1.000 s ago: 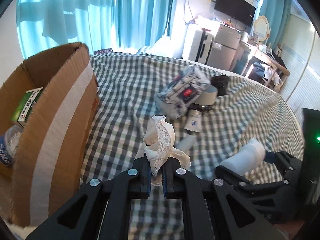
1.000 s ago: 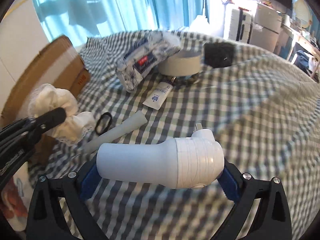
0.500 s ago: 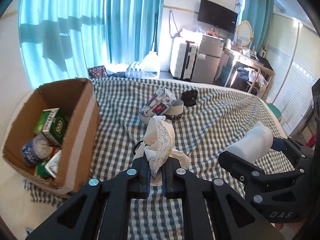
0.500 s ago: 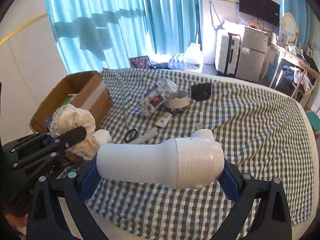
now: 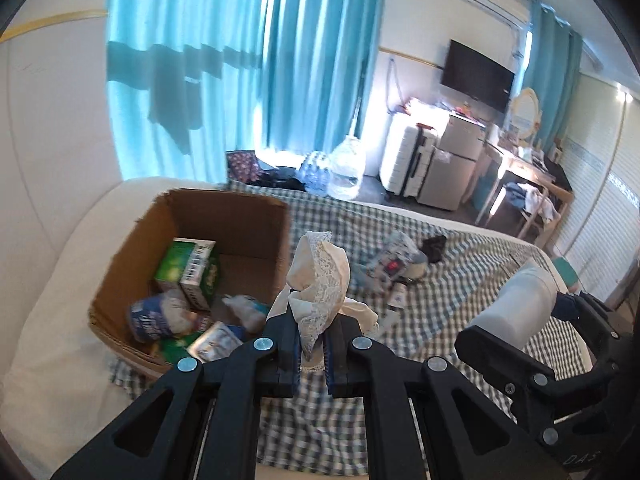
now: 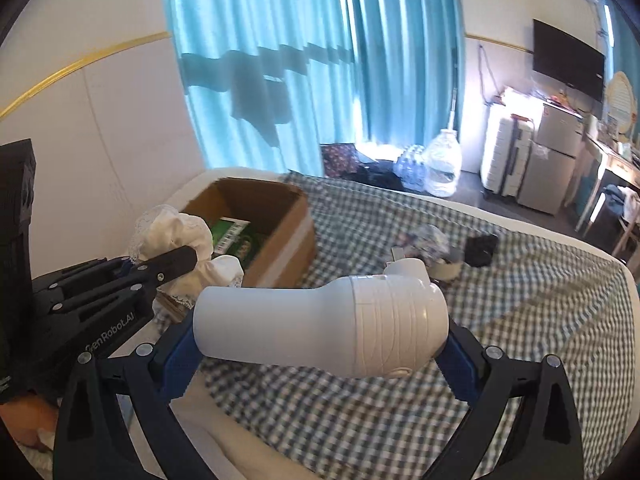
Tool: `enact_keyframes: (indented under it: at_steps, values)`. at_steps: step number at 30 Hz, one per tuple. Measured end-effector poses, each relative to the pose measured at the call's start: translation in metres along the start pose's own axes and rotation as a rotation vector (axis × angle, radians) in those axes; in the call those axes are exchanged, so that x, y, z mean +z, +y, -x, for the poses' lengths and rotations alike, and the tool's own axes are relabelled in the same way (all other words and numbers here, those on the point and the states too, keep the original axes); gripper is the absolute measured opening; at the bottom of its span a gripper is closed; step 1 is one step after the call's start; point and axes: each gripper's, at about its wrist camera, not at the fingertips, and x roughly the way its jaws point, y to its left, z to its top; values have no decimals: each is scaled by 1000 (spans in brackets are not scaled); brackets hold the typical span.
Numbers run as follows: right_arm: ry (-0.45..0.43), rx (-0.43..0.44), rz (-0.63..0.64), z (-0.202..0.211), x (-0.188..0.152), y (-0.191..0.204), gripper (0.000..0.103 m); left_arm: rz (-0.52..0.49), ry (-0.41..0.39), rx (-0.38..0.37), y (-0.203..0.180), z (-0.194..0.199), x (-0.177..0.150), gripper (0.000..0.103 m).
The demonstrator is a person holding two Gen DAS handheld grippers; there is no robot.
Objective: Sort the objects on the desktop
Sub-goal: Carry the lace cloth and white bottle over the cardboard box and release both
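Observation:
My left gripper (image 5: 311,344) is shut on a cream lace cloth (image 5: 320,280) and holds it high, just right of the open cardboard box (image 5: 240,220). The cloth also shows in the right wrist view (image 6: 176,232). My right gripper (image 6: 320,344) is shut on a white plastic bottle (image 6: 320,324) held sideways above the checked cloth; it also shows in the left wrist view (image 5: 516,308). The box holds a green carton (image 5: 188,268), a blue-labelled packet (image 5: 156,320) and other packs.
A checked cloth (image 6: 520,312) covers the bed. On it lie a patterned tissue pack (image 5: 394,258), a tape roll, a small tube (image 5: 398,300) and a black object (image 5: 434,246). Blue curtains, a water jug (image 5: 346,168) and suitcases stand beyond.
Both grippers have risen and pulled back from the cloth with their loads. The box has come further under the left gripper, so its inside now shows.

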Motion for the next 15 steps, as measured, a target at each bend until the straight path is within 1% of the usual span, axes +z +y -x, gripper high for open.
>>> enact_keyframes:
  at_steps: [3, 7, 11, 15]
  values:
    - [0, 32, 39, -17, 17, 26, 99, 34, -10, 32, 28, -2, 10, 8]
    - [3, 112, 38, -48, 34, 49, 99, 55, 4, 78, 68, -19, 17, 8]
    - [27, 151, 39, -92, 46, 65, 99, 87, 51, 118, 108, -51, 15, 8]
    - [46, 179, 22, -136, 57, 73, 99, 131, 102, 120, 140, -88, 4, 8]
